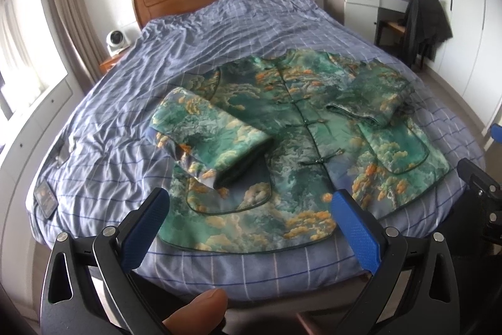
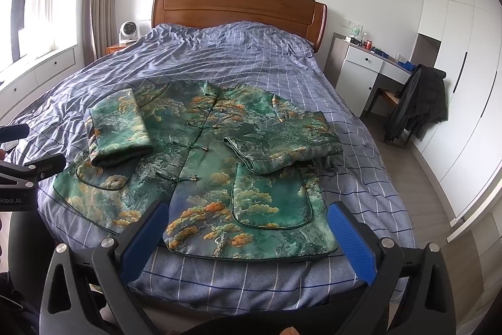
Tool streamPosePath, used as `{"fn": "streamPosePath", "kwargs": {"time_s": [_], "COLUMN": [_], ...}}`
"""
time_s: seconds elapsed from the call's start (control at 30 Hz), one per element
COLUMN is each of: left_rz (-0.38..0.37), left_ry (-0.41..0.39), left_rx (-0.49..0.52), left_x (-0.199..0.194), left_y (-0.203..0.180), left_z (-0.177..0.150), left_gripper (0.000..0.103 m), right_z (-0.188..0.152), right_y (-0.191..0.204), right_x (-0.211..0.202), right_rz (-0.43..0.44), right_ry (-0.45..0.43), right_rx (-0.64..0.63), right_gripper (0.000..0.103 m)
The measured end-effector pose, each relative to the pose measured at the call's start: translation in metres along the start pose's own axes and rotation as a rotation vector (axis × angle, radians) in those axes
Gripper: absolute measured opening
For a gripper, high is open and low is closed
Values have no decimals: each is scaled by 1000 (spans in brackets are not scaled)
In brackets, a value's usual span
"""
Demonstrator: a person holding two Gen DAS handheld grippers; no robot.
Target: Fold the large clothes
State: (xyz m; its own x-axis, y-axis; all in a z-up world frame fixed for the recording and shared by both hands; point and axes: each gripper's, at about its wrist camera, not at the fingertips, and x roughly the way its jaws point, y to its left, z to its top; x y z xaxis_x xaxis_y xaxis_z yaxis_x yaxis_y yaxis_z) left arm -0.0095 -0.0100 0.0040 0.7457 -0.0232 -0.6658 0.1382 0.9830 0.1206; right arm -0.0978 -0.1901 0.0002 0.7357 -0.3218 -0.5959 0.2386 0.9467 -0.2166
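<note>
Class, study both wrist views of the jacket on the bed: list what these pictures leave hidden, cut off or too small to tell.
- Jacket back and lining: face down on the bed, both views.
- Pocket under the folded left sleeve: partly covered.
- Dark flat object on the bedspread: too small to identify, left view; absent from the right view.
- Desk items: too small, both views.
- Both grippers' handles: cut off by the bottom edge.

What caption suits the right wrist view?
Open right gripper above a green jacket, sleeves folded in, on the bed.

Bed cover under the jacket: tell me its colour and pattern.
The bed cover is blue-grey with a grid of thin white and dark blue lines, clearest in the right wrist view.
</note>
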Motion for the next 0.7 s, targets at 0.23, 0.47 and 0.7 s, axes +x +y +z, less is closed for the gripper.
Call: {"fn": "streamPosePath", "kwargs": {"time_s": [0.23, 0.47, 0.7], "left_rz": [-3, -22, -48], "left_ry": [-8, 0, 4], "left_rx": [-2, -24, -52], "left_x": [0, 0, 0], "left_y": [-2, -1, 1], "left_z": [-1, 0, 1], "left_gripper": [103, 103, 103], "right_z": [0, -1, -1], "right_y": [0, 0, 1], "right_x": [0, 3, 3], "right_rz": [2, 4, 5], "right_ry": [2, 5, 5], "right_rx": [1, 0, 0], "right_gripper": [103, 103, 103]}}
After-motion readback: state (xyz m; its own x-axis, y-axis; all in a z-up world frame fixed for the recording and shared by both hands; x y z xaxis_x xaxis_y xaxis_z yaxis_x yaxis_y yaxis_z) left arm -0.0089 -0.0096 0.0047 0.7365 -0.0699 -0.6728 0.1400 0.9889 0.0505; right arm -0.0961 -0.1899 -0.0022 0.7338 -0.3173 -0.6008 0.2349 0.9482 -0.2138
